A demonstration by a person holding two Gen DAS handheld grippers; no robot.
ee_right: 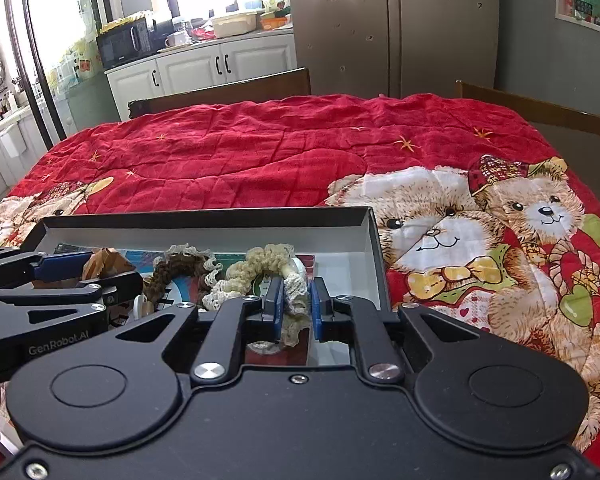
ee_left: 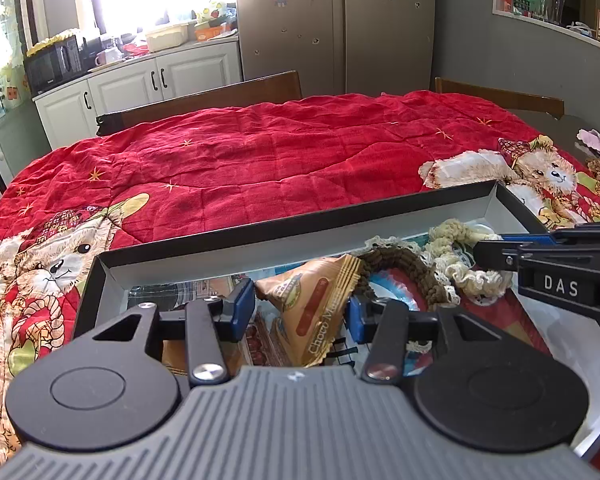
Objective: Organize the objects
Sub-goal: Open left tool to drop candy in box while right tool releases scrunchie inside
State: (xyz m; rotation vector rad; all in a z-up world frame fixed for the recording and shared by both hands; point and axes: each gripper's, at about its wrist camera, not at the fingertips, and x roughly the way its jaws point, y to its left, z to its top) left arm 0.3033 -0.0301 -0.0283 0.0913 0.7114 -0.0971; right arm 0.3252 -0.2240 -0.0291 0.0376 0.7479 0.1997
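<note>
Two grippers sat over the box [ee_left: 512,204] on the red quilt [ee_left: 260,160]. Left gripper [ee_left: 300,312] was spread open around the snack pack [ee_left: 316,308], pads apart from it. Right gripper [ee_right: 294,312] was partly closed on the cream scrunchie [ee_right: 260,268]; firm grip unclear. Brown scrunchie [ee_left: 404,272] lay at 9 o'clock of the cream one, all inside the box.

The quilt [ee_right: 260,152] is red cloth, stitched and crinkled, matt. The box [ee_right: 204,218] looks like matt black card with a smooth grey lining. The wrapper [ee_left: 320,304] is glossy foil. The scrunchie [ee_right: 260,264] is rough cream crochet. The right tool [ee_right: 294,308] is matt black plastic with blue pads [ee_right: 278,306].
</note>
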